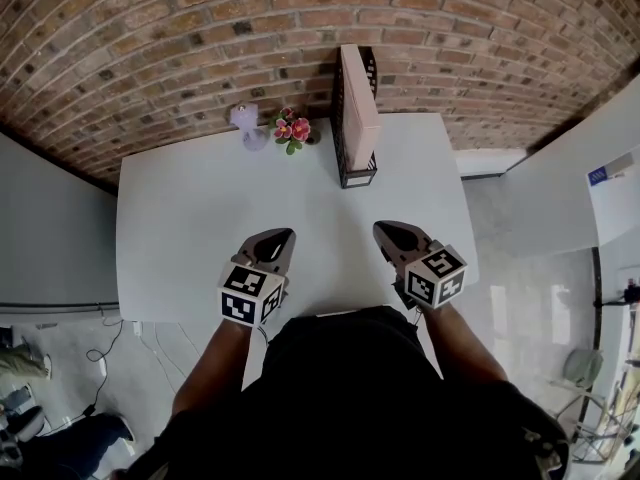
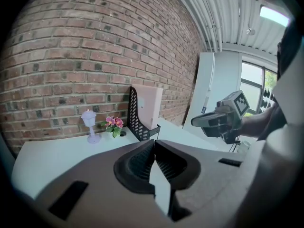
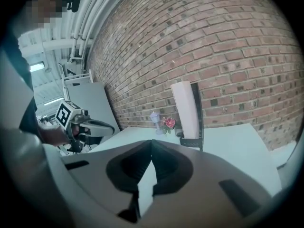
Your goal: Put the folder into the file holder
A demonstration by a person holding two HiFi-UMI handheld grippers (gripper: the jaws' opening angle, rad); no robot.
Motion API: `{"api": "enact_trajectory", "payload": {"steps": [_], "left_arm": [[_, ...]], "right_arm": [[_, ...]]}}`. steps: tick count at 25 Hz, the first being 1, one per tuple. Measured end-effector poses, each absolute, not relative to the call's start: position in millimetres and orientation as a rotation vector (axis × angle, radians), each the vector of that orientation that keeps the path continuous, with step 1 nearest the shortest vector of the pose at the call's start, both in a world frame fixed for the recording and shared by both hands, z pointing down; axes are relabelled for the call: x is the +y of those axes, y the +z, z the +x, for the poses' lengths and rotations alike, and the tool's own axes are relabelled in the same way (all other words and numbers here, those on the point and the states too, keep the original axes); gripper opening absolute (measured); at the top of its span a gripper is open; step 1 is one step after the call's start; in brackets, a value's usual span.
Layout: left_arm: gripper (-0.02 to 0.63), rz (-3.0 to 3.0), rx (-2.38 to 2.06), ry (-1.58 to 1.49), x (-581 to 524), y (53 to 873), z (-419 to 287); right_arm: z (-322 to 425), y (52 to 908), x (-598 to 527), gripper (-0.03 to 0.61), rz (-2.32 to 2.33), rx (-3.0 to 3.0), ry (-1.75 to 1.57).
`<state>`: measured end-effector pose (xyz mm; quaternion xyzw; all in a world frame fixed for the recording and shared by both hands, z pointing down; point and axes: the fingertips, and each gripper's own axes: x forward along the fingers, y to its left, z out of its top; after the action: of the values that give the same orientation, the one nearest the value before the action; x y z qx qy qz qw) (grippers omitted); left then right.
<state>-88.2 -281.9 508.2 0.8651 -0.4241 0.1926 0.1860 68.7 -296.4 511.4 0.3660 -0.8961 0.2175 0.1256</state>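
In the head view, a white table [image 1: 200, 218] is seen set against a brick wall [image 1: 150, 48]. A black mesh file holder [image 1: 357, 179] stands at the far edge of the table, right of centre. The pale pink folder [image 1: 358, 103] is already lodged upright inside it. Left of the holder, a small lavender lamp ornament [image 1: 246, 123] and a little pot of pink flowers [image 1: 292, 128] are placed side by side near the wall. The left gripper [image 1: 280, 238] and the right gripper [image 1: 388, 232] are held over the near part of the table. They are well apart from the holder and from each other.

In the left gripper view, the 2 jaws are seen pressed together at their tips, with nothing caught between them. The holder with its folder is seen far ahead, the ornament and flowers to its left, and the other gripper off to the right.

In the right gripper view, the 2 jaws are likewise clenched on nothing. The folder is seen standing in the holder straight ahead by the wall, with the left gripper at the left.
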Motion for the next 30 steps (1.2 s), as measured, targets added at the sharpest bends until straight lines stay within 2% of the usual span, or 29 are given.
{"api": "enact_trajectory", "payload": {"steps": [30], "left_arm": [[0.005,2.432,-1.183,0.529,-288,507,-96]], "right_arm": [[55,516,-296,0.003,1.020,-2.602,0.630]]}}
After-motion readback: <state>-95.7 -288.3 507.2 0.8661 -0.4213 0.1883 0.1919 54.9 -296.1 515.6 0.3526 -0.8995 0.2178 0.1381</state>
